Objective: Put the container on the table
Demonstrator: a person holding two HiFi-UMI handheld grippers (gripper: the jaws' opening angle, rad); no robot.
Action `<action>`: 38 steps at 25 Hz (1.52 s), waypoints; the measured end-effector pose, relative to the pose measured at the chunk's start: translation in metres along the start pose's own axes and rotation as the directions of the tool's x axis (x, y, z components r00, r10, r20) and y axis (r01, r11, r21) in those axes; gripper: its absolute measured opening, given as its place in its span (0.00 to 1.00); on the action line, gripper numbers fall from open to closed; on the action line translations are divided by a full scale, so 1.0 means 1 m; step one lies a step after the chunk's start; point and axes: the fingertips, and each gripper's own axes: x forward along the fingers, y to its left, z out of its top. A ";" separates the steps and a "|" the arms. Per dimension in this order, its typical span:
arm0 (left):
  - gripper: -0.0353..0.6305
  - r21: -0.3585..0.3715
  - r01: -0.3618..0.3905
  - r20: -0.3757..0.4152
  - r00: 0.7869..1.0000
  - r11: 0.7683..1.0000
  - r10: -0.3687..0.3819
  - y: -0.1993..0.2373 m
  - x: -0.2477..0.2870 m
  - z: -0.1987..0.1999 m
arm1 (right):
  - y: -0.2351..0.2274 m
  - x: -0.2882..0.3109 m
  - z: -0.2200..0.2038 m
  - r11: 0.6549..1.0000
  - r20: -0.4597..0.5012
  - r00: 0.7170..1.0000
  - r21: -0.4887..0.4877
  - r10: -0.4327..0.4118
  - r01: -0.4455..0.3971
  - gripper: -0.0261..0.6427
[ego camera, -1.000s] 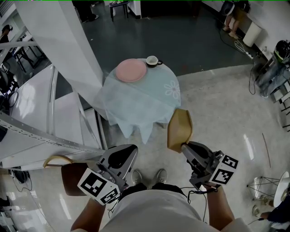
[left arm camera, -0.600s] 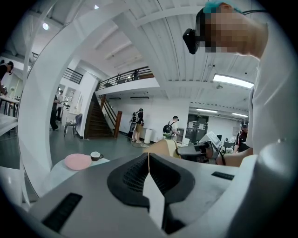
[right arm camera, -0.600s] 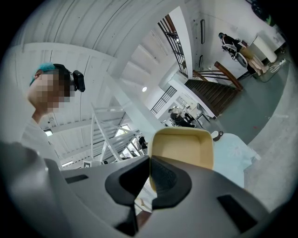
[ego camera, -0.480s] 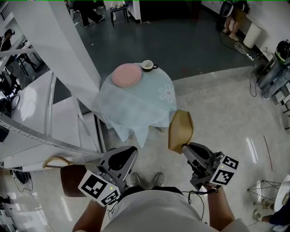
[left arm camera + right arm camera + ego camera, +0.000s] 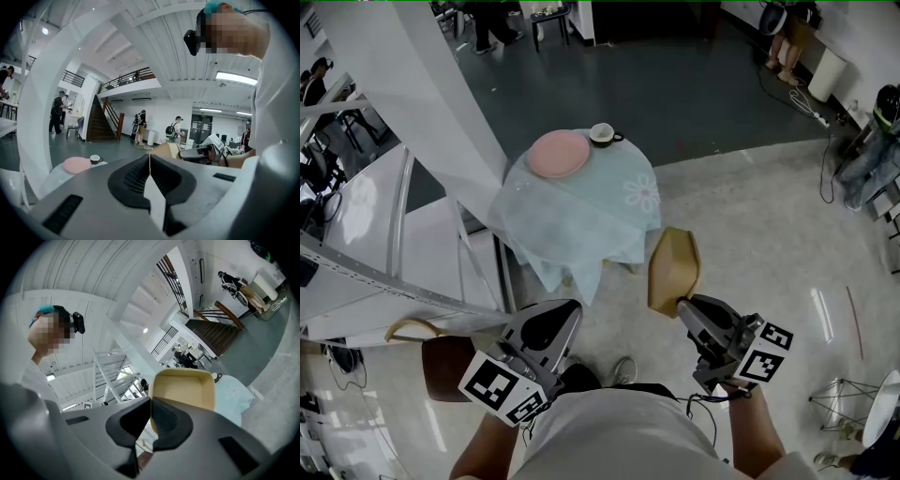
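Right gripper [image 5: 680, 302] clamps the container [image 5: 673, 269] above glossy floor [image 5: 750, 225], near the clothed table [image 5: 581, 220]; left gripper [image 5: 549, 323] closed, empty.

Large indoor hall: dark wooden staircase [image 5: 103, 124] rising to a railed mezzanine balcony [image 5: 127, 83], white steel column [image 5: 431, 103], polished pale stone floor [image 5: 750, 216], cloth-draped round table [image 5: 581, 208].

Even indoor light, glossy floor [image 5: 750, 234] glare, fisheye-warped dark corners, sharp focus

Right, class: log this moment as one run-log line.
right gripper: shut on container | left gripper: shut, empty | table: ahead, container not on it
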 end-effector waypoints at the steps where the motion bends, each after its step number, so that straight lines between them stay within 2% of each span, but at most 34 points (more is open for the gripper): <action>1: 0.09 0.000 -0.004 0.002 1.000 1.000 0.004 -0.001 0.001 0.000 | -0.001 -0.001 0.001 1.000 -0.001 1.000 0.001 0.002 -0.002 0.08; 12: 0.09 -0.006 -0.027 0.008 1.000 1.000 0.027 0.008 0.008 0.001 | -0.013 0.004 0.006 1.000 -0.008 1.000 0.006 0.008 -0.008 0.08; 21: 0.09 -0.012 -0.003 0.023 1.000 1.000 0.003 0.024 0.023 -0.002 | -0.029 0.013 0.007 1.000 -0.011 1.000 0.001 -0.021 0.021 0.08; 38: 0.09 -0.074 0.013 -0.008 1.000 0.997 -0.014 0.153 0.063 -0.001 | -0.088 0.126 0.024 0.997 -0.050 0.997 0.033 -0.064 0.066 0.08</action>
